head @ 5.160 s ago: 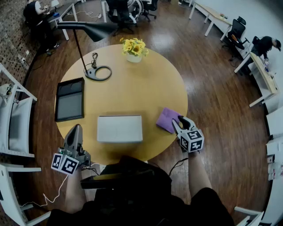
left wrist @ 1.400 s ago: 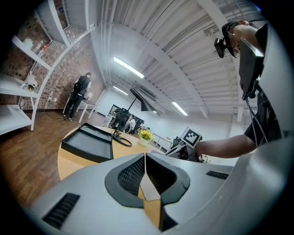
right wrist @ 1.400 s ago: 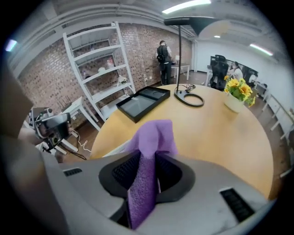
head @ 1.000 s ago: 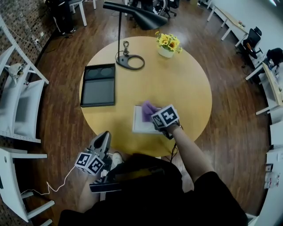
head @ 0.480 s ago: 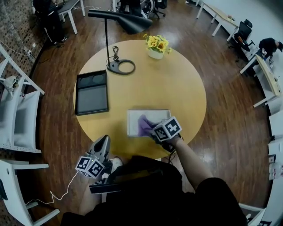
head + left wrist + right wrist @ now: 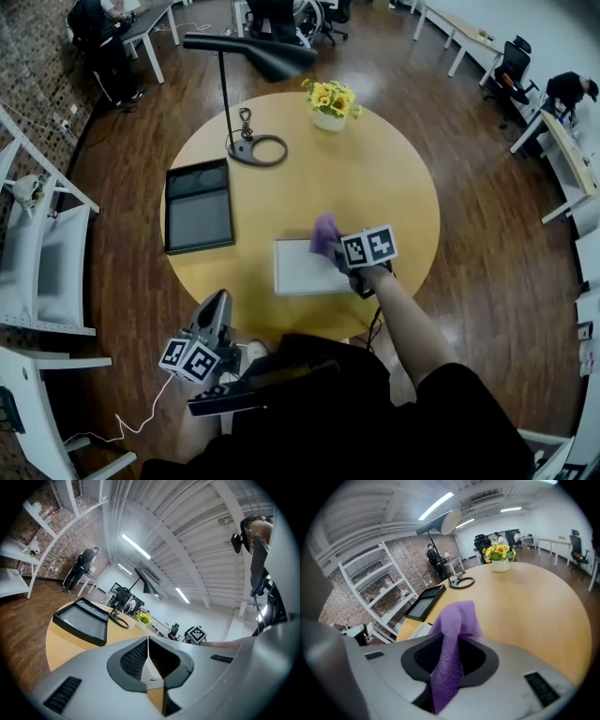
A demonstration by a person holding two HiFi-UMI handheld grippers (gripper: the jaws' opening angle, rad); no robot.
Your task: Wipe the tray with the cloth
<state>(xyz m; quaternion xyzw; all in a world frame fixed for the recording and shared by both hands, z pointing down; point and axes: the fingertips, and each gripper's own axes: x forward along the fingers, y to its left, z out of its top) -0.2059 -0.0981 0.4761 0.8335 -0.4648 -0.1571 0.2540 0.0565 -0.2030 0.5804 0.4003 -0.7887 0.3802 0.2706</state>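
Observation:
The white tray (image 6: 298, 268) lies on the round wooden table (image 6: 394, 197), near its front edge. My right gripper (image 6: 343, 253) is shut on the purple cloth (image 6: 325, 232), which hangs over the tray's far right corner. In the right gripper view the cloth (image 6: 455, 619) stands bunched up between the jaws of that gripper (image 6: 449, 645), and a strip of the tray (image 6: 418, 630) shows to its left. My left gripper (image 6: 213, 317) is off the table's front left edge, pointing level, shut and empty. The left gripper view shows that gripper (image 6: 148, 642) with its jaws pressed together.
A black tray (image 6: 199, 206) sits on the table's left side. A black lamp (image 6: 251, 49) with a ring base (image 6: 260, 149) and a pot of yellow flowers (image 6: 328, 101) stand at the far side. White shelving (image 6: 37, 272) stands on the floor at the left.
Five seconds ago the cloth lay on the table right of the tray. Within the last second my right gripper drew it across the tray, then lifted it toward the far right corner. The left gripper stayed put.

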